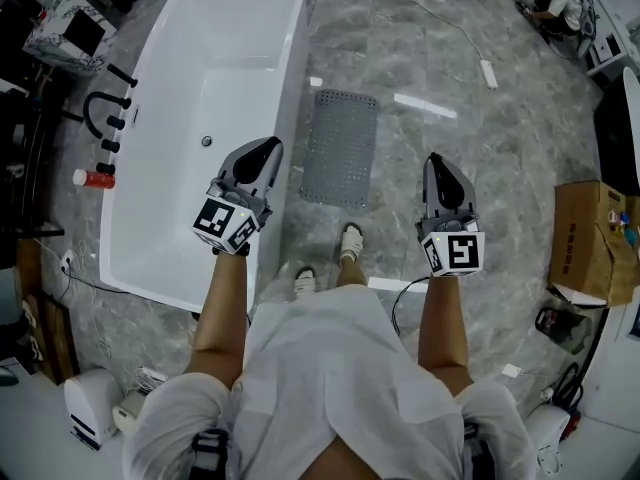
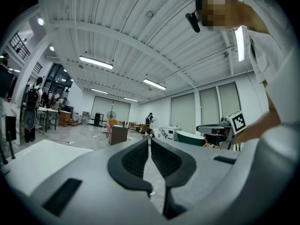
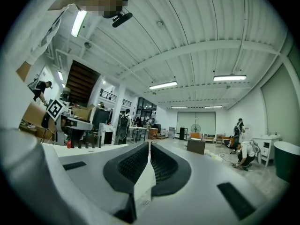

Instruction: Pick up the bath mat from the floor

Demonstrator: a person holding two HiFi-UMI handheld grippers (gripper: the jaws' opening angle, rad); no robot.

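The jaws of the left gripper [image 2: 149, 142] and the right gripper [image 3: 149, 145] are seen pressed together, with nothing between them. The grey bath mat [image 1: 341, 148] is laid flat on the marble floor [image 1: 480, 168], just beside the white bathtub [image 1: 220, 68] and well below both grippers. Unless the jaws are parted before the descent, the mat may only be pushed or rucked, and its flat edge missed. Both forearms are stretched forward and the grippers are pointed level across the room.

Bright ceiling strip lights [image 3: 229, 78]; floor [image 1: 520, 158] glare; fisheye edges.
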